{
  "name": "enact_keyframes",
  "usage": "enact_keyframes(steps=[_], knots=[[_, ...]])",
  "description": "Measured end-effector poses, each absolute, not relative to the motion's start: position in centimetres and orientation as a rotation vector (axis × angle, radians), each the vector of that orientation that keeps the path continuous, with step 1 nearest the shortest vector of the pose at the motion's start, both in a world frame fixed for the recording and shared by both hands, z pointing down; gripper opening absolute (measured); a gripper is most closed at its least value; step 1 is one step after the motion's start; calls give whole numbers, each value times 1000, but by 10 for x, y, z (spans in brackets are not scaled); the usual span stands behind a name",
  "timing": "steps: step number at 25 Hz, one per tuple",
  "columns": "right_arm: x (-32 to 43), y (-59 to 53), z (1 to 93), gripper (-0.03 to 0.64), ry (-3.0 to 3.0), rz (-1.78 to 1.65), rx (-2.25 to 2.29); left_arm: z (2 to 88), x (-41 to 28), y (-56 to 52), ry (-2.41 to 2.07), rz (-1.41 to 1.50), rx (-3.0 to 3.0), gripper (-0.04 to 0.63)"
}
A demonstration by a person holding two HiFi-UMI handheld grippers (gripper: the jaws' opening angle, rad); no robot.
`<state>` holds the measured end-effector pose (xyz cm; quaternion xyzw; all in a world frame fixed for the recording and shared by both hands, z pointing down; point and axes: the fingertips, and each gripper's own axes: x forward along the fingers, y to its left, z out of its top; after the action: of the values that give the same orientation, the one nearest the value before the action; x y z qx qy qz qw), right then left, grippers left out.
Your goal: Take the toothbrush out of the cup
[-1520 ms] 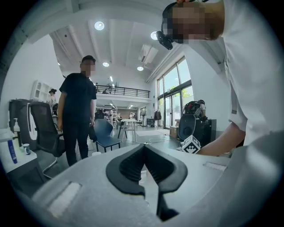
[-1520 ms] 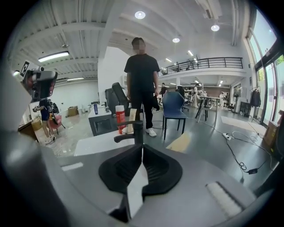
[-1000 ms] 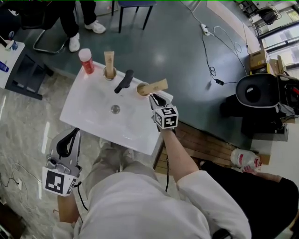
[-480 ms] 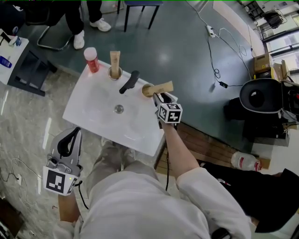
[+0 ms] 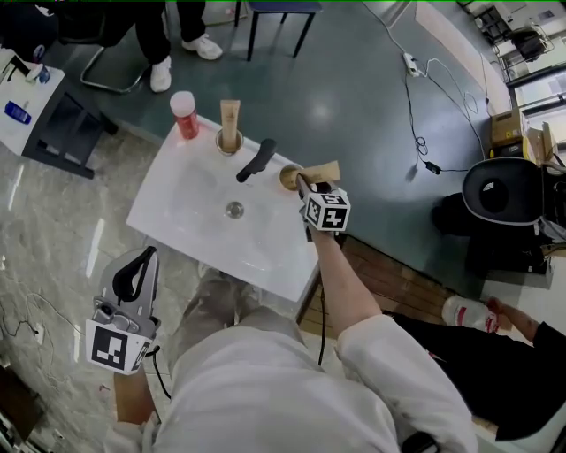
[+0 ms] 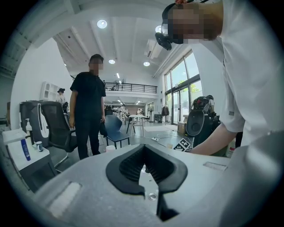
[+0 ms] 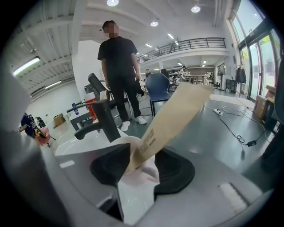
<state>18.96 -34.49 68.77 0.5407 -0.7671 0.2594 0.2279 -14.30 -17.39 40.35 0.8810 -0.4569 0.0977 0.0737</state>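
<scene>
A tan paper-wrapped toothbrush (image 5: 324, 170) leans to the right out of a small cup (image 5: 287, 177) on the back right corner of the white sink (image 5: 190, 226). My right gripper (image 5: 303, 184) is at that cup. Its jaws are opening, and the wrapped toothbrush (image 7: 171, 115) stands slanted between them above the white cup (image 7: 133, 181), with no pad pressing on it. My left gripper (image 5: 141, 258) hangs low in front of the sink, away from everything. Its jaws (image 6: 145, 166) are shut with nothing in them.
A black faucet (image 5: 256, 160) stands at the sink's back, beside a second cup (image 5: 229, 141) with a tan package and a red bottle (image 5: 185, 115). A person in black (image 7: 117, 66) stands beyond the sink. A chair (image 5: 279, 9) and cables (image 5: 416, 97) are on the floor.
My right gripper has moved up to the cup and its jaws have spread around the wrapped toothbrush. The left gripper has stayed where it was.
</scene>
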Motion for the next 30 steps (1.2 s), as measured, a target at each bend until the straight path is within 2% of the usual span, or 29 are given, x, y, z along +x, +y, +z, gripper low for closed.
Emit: enact_keyframes(steps=[14,30], knots=[[178,-358,677,50,-2134,609,1490,407,-148,-180,-1378,297,2629,-2],[157,-341,634,43,-2259,507,1445,414,-140,-187,-1328,263,2646,-2]])
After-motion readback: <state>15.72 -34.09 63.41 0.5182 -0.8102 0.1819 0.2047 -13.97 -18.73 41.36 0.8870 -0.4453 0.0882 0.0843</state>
